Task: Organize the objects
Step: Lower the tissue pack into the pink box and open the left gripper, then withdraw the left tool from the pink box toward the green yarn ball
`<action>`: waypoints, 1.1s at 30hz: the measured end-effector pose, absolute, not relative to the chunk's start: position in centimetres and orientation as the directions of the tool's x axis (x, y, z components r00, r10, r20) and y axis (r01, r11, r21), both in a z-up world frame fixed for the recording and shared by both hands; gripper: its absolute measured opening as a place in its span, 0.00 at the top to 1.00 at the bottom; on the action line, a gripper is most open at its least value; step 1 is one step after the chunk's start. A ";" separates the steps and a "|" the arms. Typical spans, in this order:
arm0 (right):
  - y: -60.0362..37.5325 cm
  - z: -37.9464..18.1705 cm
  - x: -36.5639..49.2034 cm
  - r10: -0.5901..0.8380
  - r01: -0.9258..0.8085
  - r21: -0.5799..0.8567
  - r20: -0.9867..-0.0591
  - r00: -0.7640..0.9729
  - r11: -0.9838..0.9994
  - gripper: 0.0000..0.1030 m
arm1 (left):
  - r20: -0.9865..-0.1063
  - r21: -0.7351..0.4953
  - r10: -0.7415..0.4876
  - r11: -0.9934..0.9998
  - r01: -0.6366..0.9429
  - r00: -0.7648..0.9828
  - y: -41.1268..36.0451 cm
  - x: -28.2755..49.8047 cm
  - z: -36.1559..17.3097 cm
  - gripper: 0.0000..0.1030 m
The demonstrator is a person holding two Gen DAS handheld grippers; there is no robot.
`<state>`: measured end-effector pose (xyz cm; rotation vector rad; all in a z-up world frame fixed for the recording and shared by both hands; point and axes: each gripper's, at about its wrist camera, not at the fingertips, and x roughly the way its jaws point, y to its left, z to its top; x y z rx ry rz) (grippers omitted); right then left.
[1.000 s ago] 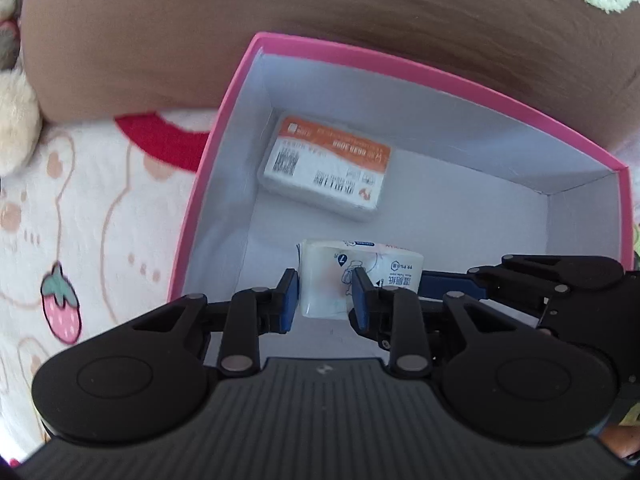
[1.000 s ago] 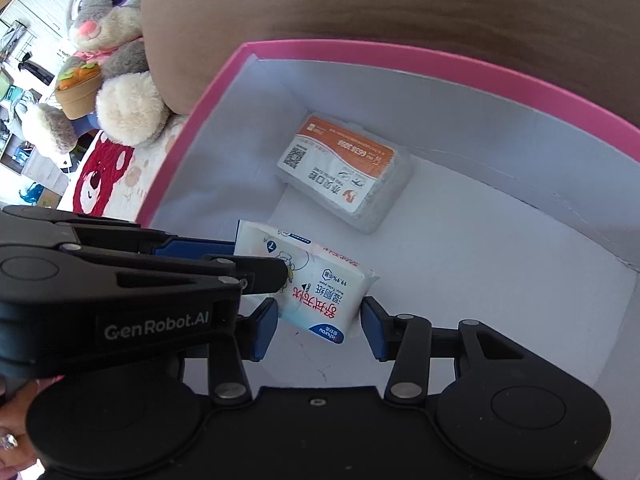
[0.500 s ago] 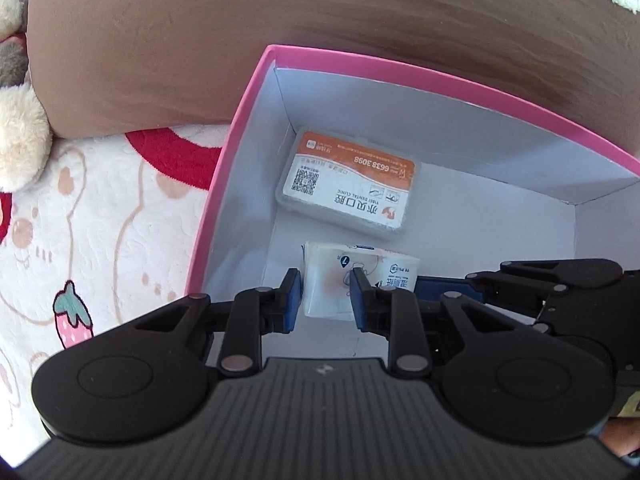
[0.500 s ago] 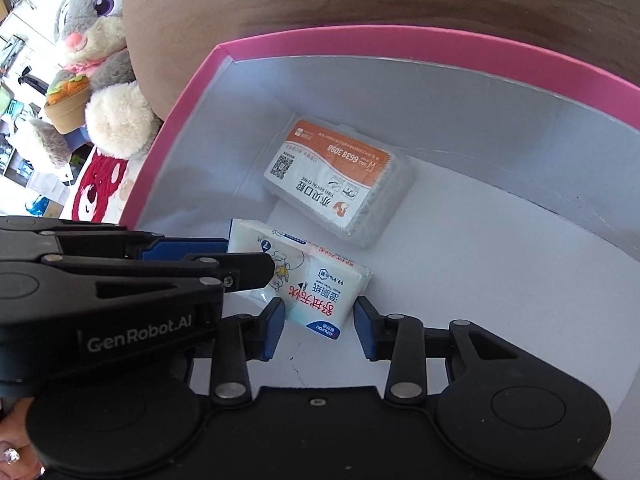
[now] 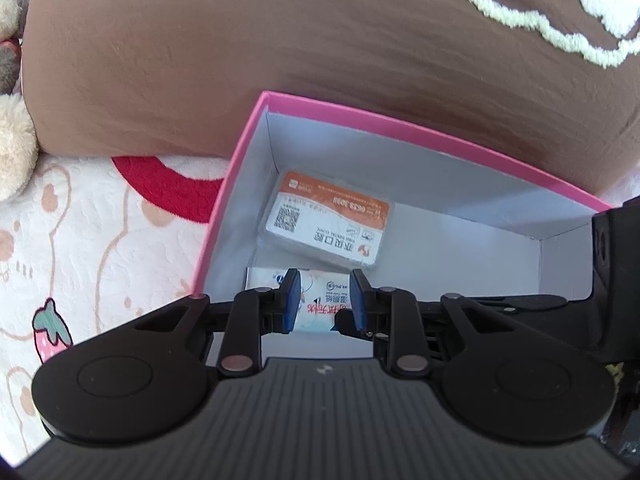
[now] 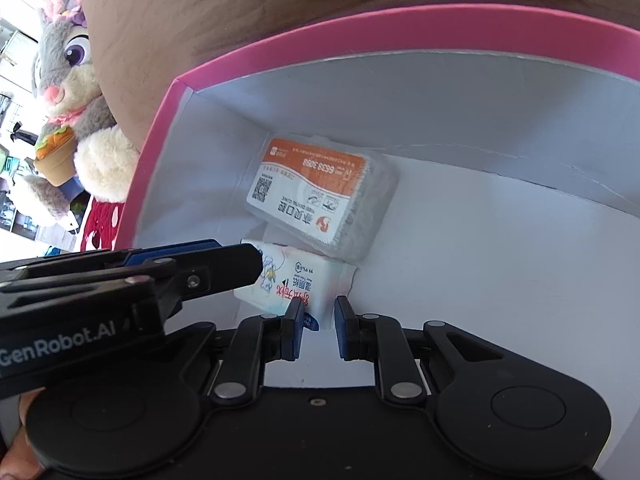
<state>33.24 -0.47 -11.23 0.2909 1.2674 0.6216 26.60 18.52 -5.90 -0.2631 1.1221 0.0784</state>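
Note:
A white wet-wipe pack (image 6: 296, 280) with red print lies on the floor of the pink box (image 6: 360, 28), against a clear case with an orange label (image 6: 316, 196). My right gripper (image 6: 319, 318) is closing and its blue pads pinch the pack's near end. Reaching in from the left, my left gripper (image 6: 248, 264) is shut on the same pack. In the left wrist view the pack (image 5: 320, 308) sits between the pads of the left gripper (image 5: 325, 300), with the orange-labelled case (image 5: 328, 220) just beyond. Part of the pack is hidden behind the fingers.
The pink box (image 5: 400, 124) has white inner walls and bare floor to the right of the case. A brown cushion (image 5: 240, 40) lies behind it. A plush rabbit (image 6: 68, 80) sits at the left, on a bedcover with a strawberry print (image 5: 52, 332). A hand (image 6: 24, 412) shows at the lower left.
The right gripper's jaws have narrowed onto the pack's near end. The pack now lies closer to the orange-labelled case. The left gripper stays shut on it.

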 end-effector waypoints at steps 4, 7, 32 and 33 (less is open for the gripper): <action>0.1 -10.9 33.1 0.563 -0.295 0.503 -0.808 0.173 0.812 0.81 | -0.894 -0.182 -0.080 0.964 -0.194 0.442 18.8 26.2 -5.7 0.76; 0.2 -9.6 32.4 0.523 -0.358 0.437 -0.830 0.194 0.825 0.77 | -0.891 -0.201 -0.101 0.962 -0.185 0.443 18.9 25.8 -5.6 0.76; -4.7 3.6 20.0 0.422 -0.537 0.127 -0.774 0.472 0.834 0.65 | -0.867 -0.195 -0.187 0.980 0.031 0.462 14.7 16.2 3.5 0.66; -4.8 3.9 19.6 0.418 -0.536 0.123 -0.775 0.474 0.835 0.64 | -0.865 -0.196 -0.191 0.980 0.037 0.464 14.6 15.8 3.8 0.64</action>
